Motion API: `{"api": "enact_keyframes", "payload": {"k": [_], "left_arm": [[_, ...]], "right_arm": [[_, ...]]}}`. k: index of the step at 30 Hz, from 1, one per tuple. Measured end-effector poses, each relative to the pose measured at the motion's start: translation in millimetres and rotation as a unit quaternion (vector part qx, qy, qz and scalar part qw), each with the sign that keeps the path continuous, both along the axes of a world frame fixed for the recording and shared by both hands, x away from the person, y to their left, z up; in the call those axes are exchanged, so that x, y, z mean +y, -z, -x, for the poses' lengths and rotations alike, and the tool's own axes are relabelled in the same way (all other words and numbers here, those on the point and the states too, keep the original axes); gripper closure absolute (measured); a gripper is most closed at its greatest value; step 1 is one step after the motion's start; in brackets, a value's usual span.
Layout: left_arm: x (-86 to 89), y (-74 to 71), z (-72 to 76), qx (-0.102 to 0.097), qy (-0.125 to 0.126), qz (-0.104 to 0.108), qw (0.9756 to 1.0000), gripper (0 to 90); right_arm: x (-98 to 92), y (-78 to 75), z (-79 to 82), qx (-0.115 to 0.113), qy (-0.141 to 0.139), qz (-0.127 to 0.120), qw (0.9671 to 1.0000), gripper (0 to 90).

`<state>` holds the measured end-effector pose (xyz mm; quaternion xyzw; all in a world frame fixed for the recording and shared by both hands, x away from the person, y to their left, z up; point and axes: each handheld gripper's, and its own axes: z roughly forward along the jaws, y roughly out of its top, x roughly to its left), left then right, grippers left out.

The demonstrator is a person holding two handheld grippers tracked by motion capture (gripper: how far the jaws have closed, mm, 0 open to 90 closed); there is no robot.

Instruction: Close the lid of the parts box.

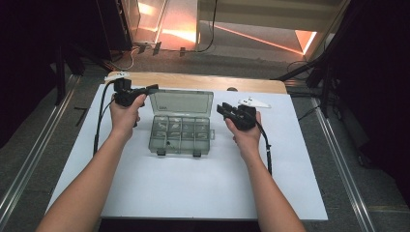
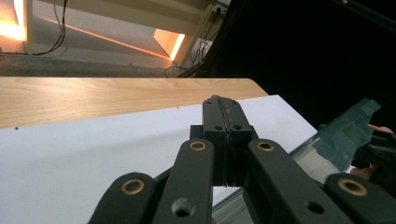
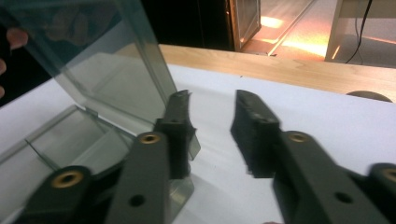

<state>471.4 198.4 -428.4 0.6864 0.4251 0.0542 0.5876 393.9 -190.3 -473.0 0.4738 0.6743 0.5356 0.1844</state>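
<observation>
A clear grey compartment box [image 1: 180, 136] stands open at the middle of the white table, its lid [image 1: 181, 102] upright at the back. My left gripper [image 1: 153, 88] is by the lid's top left corner; its jaws [image 2: 222, 103] are pressed together and nothing shows between them. The lid [image 2: 345, 133] runs off to their right. My right gripper [image 1: 223, 108] is at the lid's right edge. Its jaws [image 3: 212, 100] stand apart over bare table, the left one beside the lid [image 3: 107, 60] and the box's base [image 3: 70, 140]. The compartments' contents are too small to tell.
The white table top [image 1: 193, 193] has free room in front of and beside the box. A wooden strip [image 1: 193, 81] runs along its far edge. Cables trail from both grippers along the forearms. Metal floor rails [image 1: 29, 159] flank the table.
</observation>
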Motion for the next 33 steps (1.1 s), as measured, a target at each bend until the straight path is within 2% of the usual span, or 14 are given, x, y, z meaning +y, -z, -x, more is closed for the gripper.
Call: {"api": "enact_keyframes", "payload": {"k": [4,6,8,10,11,17,21,33], "left_arm": [[0.3,-1.6,2.7,-0.004,-0.001,0.002,1.0000,90.0],[0.7,-1.4,4.1,-0.004,-0.001,0.001,1.0000,90.0],[0.9,-1.0,5.7,-0.005,-0.002,0.001,1.0000,90.0],[1.1,-0.9,7.0,-0.007,0.000,0.000,1.0000,90.0],[1.0,-1.0,7.5,-0.007,0.000,0.000,1.0000,90.0],[1.1,-1.8,11.5,-0.010,0.000,-0.001,1.0000,90.0],[1.8,-3.5,15.0,-0.013,0.005,-0.006,0.9999,90.0],[2.5,-6.9,27.3,-0.028,0.008,-0.016,0.9995,90.0]], "right_arm": [[0.2,-5.5,-4.5,0.017,0.021,-0.005,0.9996,83.9],[0.2,-8.4,-6.6,0.024,0.028,-0.016,0.9992,90.0],[1.6,-11.5,-8.0,0.025,0.018,-0.018,0.9994,90.0],[5.2,-15.3,-8.6,0.023,0.019,-0.002,0.9995,90.0],[6.6,-17.2,-8.8,0.023,0.018,-0.002,0.9996,90.0],[10.6,-26.6,-10.9,0.030,0.027,-0.009,0.9992,90.0],[8.5,-29.1,-11.1,0.035,0.027,-0.032,0.9985,90.0],[14.0,-39.7,-3.3,0.029,0.012,-0.024,0.9992,90.0]]}}
